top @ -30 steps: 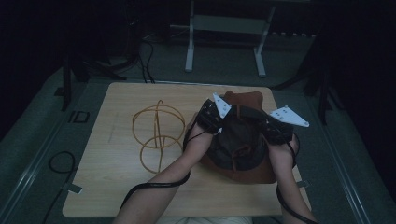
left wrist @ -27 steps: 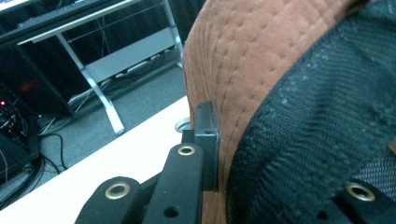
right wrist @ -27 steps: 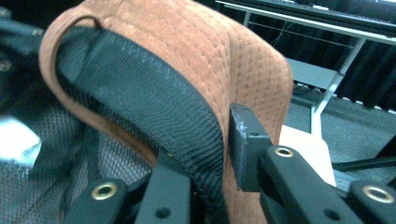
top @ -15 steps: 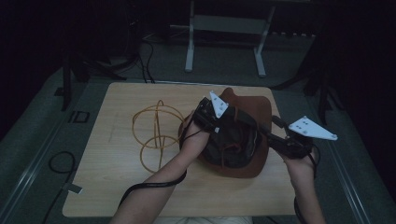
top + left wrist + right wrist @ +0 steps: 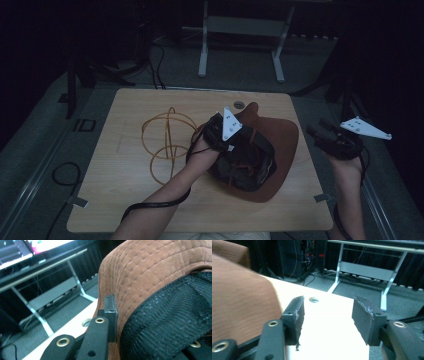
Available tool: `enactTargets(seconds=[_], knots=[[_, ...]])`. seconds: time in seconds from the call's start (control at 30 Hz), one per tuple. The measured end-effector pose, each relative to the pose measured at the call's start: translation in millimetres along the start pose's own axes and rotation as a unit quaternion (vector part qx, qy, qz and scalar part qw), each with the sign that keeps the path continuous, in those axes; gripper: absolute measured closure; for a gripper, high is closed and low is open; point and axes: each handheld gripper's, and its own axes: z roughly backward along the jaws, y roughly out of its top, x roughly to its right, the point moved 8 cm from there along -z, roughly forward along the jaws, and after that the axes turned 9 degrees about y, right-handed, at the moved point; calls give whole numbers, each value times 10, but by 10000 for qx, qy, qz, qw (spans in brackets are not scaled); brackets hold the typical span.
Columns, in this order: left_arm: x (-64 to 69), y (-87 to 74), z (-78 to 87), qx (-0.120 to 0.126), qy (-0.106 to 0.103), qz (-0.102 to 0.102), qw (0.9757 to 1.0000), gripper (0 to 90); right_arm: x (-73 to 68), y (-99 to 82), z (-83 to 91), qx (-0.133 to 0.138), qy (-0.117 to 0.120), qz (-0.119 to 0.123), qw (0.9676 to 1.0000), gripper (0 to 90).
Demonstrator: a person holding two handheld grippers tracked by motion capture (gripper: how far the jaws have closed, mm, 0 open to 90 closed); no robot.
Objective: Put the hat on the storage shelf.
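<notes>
The brown hat [image 5: 280, 145] is lying upturned near the worktop's [image 5: 125, 200] right edge. The left tongs [image 5: 110, 322] are pinching its brim at the far side. The right tongs [image 5: 327, 317] are hanging wide open and empty beyond the right edge. Judged best practice: be keeping the pinch deep on the brim, avoiding the orange cord [image 5: 167, 142].

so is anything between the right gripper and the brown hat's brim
Nothing visible. The right gripper is open beyond the table's right edge, and the gap to the brown hat's brim is bare wood. The left gripper is on the hat's far side, and the orange cord lies left of it.
</notes>
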Motion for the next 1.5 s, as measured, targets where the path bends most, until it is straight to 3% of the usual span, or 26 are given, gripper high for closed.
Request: enactTargets(seconds=[0.13, 0.2, 0.27, 0.37, 0.43, 0.47, 0.53, 0.57, 0.6, 0.63, 0.67, 0.73, 0.9, 0.97, 1.0, 1.1, 1.27, 1.33, 1.43, 1.5], knots=[[11, 56, 141, 534, -326, -90, 9980, 865, 52, -88, -128, -134, 231, -86, 9996, 440], [21, 94, 218, 888, -588, -92, 9943, 864, 11, -139, -200, -199, 471, -126, 9986, 440], [22, 106, 262, 1014, -693, -197, 9922, 864, -49, -161, -237, -234, 626, -129, 9977, 441], [38, 123, 333, 1262, -993, -289, 9866, 863, -196, -165, -276, -260, 921, -48, 9954, 453], [53, 130, 378, 1422, -1187, -377, 9820, 863, -308, -162, -301, -284, 1115, 58, 9933, 454], [69, 137, 407, 1553, -1295, -426, 9784, 862, -369, -158, -305, -275, 1224, 93, 9921, 454], [81, 143, 439, 1681, -1418, -501, 9742, 862, -500, -142, -307, -205, 1502, 116, 9884, 454], [94, 149, 463, 1839, -1525, -538, 9695, 861, -571, -131, -305, -148, 1670, 136, 9857, 454], [120, 152, 493, 1970, -1720, -597, 9633, 860, -637, -125, -306, -120, 1774, 177, 9839, 454], [143, 153, 511, 2031, -1860, -644, 9592, 859, -720, -127, -316, -142, 1874, 301, 9817, 453], [171, 153, 529, 2076, -1931, -721, 9562, 856, -767, -130, -321, -165, 1923, 370, 9805, 454], [225, 151, 540, 2115, -1993, -830, 9532, 855, -889, -132, -337, -169, 2107, 431, 9765, 454], [281, 133, 510, 2086, -1970, -835, 9543, 854, -1228, -207, -411, -207, 2606, 766, 9622, 456], [294, 129, 501, 2094, -1975, -784, 9545, 854, -1311, -244, -453, -281, 2721, 839, 9582, 455], [302, 131, 504, 2135, -1997, -771, 9532, 854, -1350, -255, -474, -313, 2773, 881, 9562, 456], [323, 132, 467, 2018, -1898, -809, 9575, 854, -1440, -237, -513, -254, 2988, 865, 9501, 455], [377, 147, 461, 1967, -2041, -844, 9553, 853, -1570, -170, -504, 3, 3332, 1051, 9370, 456], [392, 151, 464, 1987, -2024, -821, 9554, 852, -1618, -133, -488, 139, 3381, 1209, 9332, 457], [378, 178, 469, 2042, -1924, -793, 9566, 852, -1645, -79, -484, 199, 3441, 1213, 9309, 502], [374, 197, 468, 2012, -1818, -816, 9591, 852, -1664, -58, -483, 226, 3532, 1165, 9280, 534]])
